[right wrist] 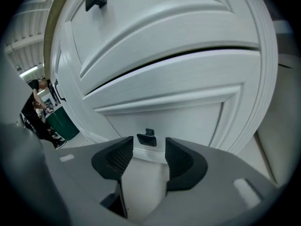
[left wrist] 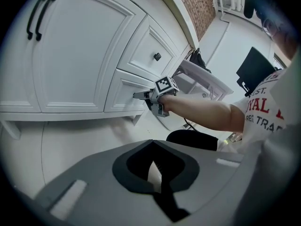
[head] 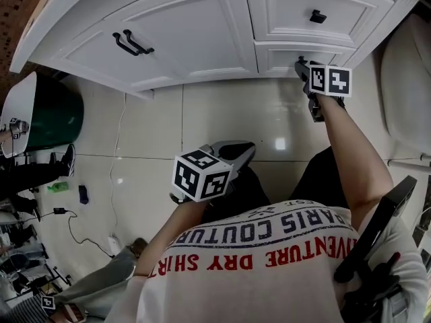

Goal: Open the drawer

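Your right gripper (right wrist: 149, 155) stands with its jaws apart at lower centre, and the lower drawer's (right wrist: 188, 109) small black knob (right wrist: 146, 139) sits just beyond them. Pinch that hard, probably slippery knob squarely; the drawer is rigid and may resist.

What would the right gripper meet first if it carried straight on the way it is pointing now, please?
Most likely the small black knob on the lower drawer front: it sits just ahead, centred between the open jaws of the right gripper. Nothing else shows in between, though depth is unclear.
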